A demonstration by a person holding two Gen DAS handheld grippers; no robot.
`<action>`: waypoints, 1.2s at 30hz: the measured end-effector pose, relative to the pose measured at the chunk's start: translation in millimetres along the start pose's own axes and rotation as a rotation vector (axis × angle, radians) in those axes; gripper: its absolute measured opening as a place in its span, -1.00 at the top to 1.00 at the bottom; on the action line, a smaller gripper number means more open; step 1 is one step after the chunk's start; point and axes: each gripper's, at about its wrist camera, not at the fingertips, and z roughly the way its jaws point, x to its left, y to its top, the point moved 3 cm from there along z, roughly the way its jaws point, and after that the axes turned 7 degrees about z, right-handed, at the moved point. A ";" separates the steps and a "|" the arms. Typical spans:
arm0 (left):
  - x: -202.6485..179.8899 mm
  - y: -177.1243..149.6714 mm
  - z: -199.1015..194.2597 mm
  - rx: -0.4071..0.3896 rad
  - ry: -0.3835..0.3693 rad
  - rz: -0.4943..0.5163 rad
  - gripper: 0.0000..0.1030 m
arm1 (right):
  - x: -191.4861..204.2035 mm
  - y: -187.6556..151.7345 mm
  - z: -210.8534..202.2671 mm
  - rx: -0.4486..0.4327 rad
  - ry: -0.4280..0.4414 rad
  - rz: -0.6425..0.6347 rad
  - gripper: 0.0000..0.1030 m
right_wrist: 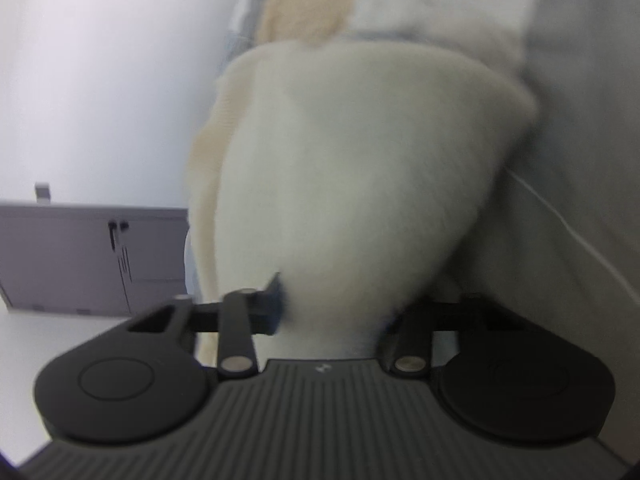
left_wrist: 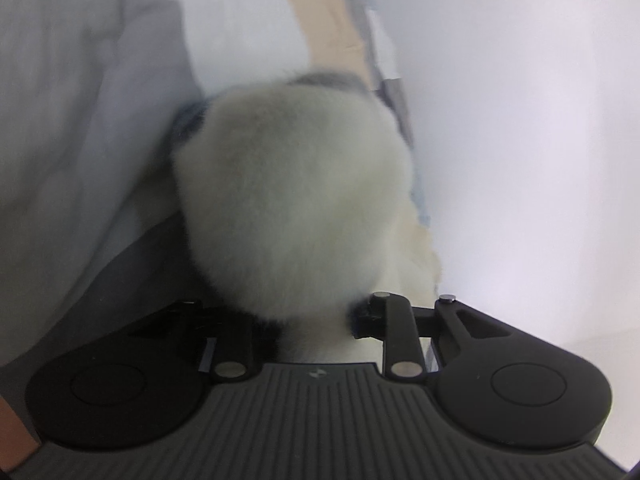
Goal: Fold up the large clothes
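A fluffy cream-white garment point(left_wrist: 296, 200) with tan patches fills the middle of both views. My left gripper point(left_wrist: 316, 320) is shut on a bunched fold of it, and the cloth hides the fingertips. My right gripper point(right_wrist: 336, 312) is shut on another bunched part of the same garment point(right_wrist: 352, 168), held up in the air. The garment's tan part point(right_wrist: 308, 4) stretches away from the gripper. Both views are blurred.
A person's grey-white clothing point(left_wrist: 80, 120) is close on the left of the left wrist view and on the right of the right wrist view point(right_wrist: 580, 160). A white wall point(left_wrist: 520, 140) stands behind. A grey cabinet point(right_wrist: 92, 256) stands at lower left in the right wrist view.
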 end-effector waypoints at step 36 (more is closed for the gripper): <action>-57.0 -27.1 -149.3 0.077 -0.131 0.157 0.39 | 47.3 -30.5 -153.9 0.068 0.171 -0.262 0.31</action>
